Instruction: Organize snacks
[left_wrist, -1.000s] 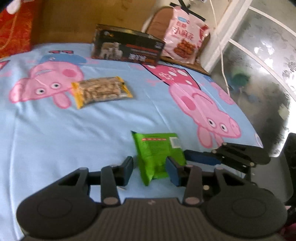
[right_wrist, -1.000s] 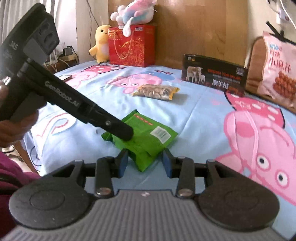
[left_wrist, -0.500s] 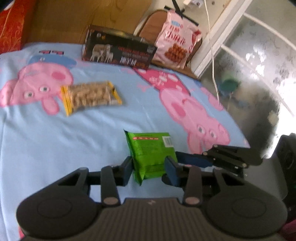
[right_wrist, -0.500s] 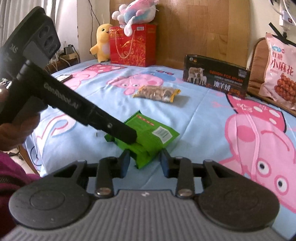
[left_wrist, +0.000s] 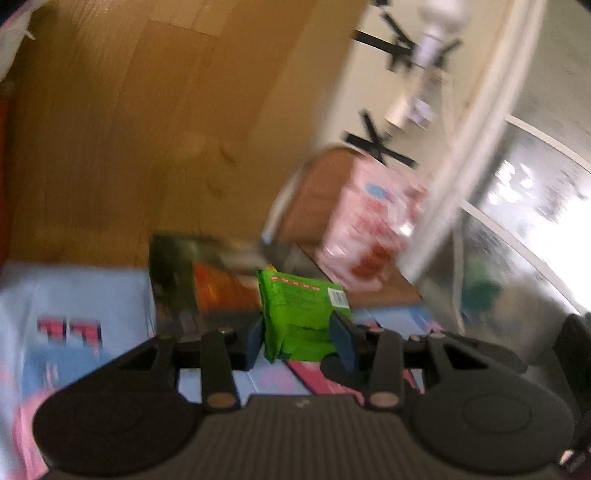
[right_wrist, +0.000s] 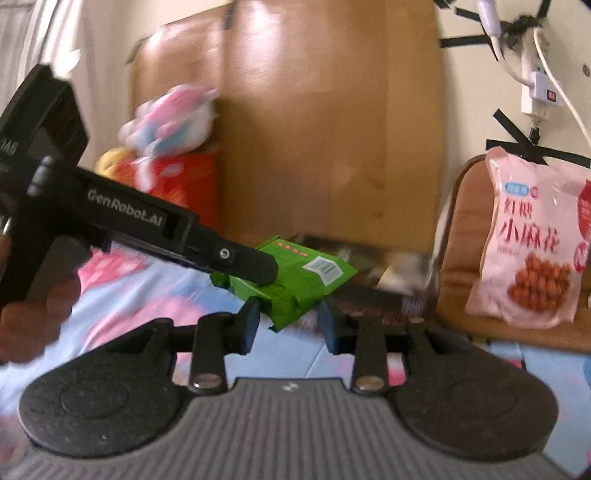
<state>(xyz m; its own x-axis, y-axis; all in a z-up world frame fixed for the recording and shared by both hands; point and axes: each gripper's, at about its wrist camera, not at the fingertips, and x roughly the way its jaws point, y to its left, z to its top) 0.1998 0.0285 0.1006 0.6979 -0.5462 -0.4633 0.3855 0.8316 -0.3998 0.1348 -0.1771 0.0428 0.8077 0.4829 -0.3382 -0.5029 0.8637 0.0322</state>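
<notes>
Item: green snack pouch (left_wrist: 300, 314), held off the cartoon-print bedsheet (left_wrist: 74, 295), pinched from two sides at once.
Left gripper (left_wrist: 300, 341): blue pads on both flanks of pouch's lower half; jaws opening slightly, pouch between them, pads look in contact.
Right gripper (right_wrist: 289, 321): pads (right_wrist: 251, 325) against near corner of same pouch, which creases there; squeezing it.
Position: pouch up in front of dark box (left_wrist: 192, 288) at far edge of sheet, by wooden headboard (right_wrist: 325, 129). Pink snack bag (right_wrist: 532, 240) stands on brown chair (right_wrist: 458, 258) off far right corner.
Handling, judged: light, soft foil pack, part air; buckles under pressure, contents prob. crushable. Film likely slick, so pinch seam or flat edge, not puffed middle.
Grip pts, judged: opposite side edges as now; a two-tool hold could twist the pack if hands diverge.
Visibility: both views motion-blurred; box print and small items behind pouch unreadable.
Other: person's hand (right_wrist: 33, 325) on left tool's handle, lower left of right view.
</notes>
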